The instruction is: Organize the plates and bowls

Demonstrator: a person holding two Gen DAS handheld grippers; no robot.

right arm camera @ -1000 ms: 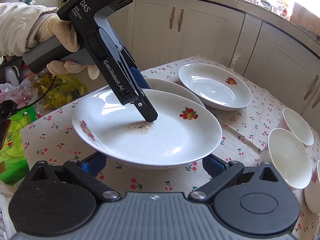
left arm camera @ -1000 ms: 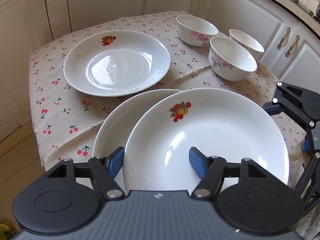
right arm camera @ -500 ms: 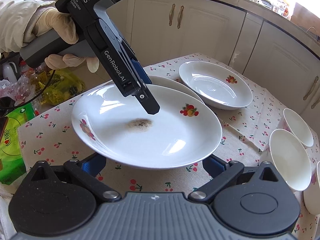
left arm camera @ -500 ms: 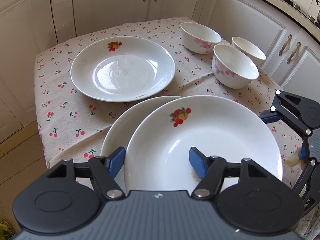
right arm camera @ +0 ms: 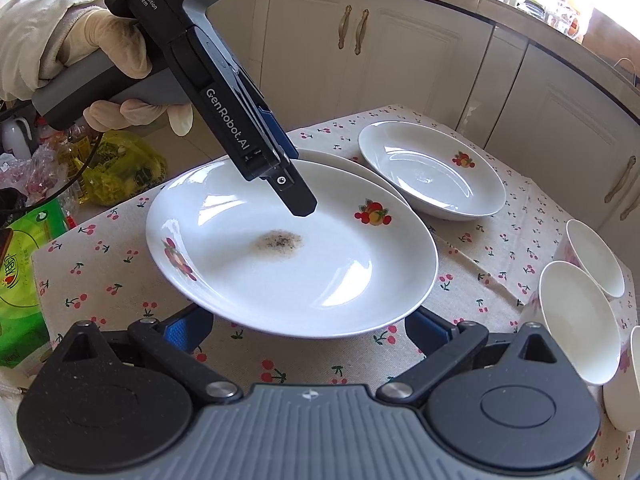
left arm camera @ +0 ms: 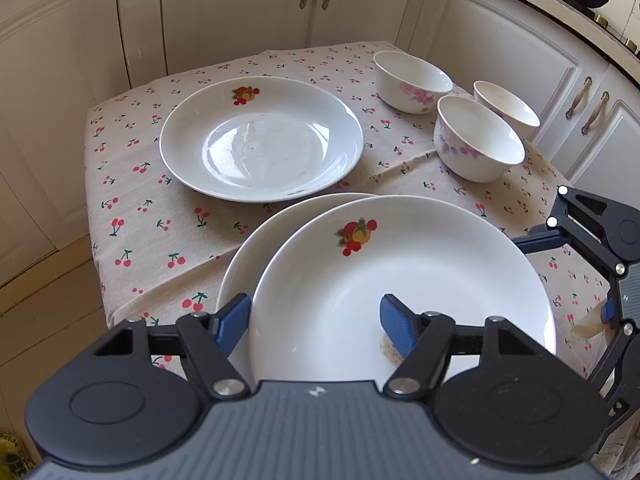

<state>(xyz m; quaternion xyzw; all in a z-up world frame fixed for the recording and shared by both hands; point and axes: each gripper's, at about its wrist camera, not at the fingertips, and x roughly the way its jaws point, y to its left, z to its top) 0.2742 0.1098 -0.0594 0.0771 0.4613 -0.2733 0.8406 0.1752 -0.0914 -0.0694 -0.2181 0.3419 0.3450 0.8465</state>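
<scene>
between left fingers (left arm camera: 394,330), the plate's (left arm camera: 400,272) rim.

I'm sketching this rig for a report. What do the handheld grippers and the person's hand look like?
Left gripper: black body, grey handle, blue finger pads, white lettering "DAS" and "GenRobot.AI". Gloved hand: cream glove, pale sleeve. Right gripper: black linkage, silver pivots, ribbed grey housing, blue pads.

Your top plate (right arm camera: 360,280) is glossy white glazed ceramic, its shine broken by a dull, gritty brown smear (right arm camera: 278,243) at the centre. The bowls (left arm camera: 478,142) at 2 o'clock share that smooth glaze. Under them, the cherry-print tablecloth (left arm camera: 160,216) on the bench is matt woven cloth, creased. Your left gripper (right arm camera: 294,196) is matt black plastic with blue pads; your glove (right arm camera: 108,46) looks like thin, wrinkled rubber.
</scene>
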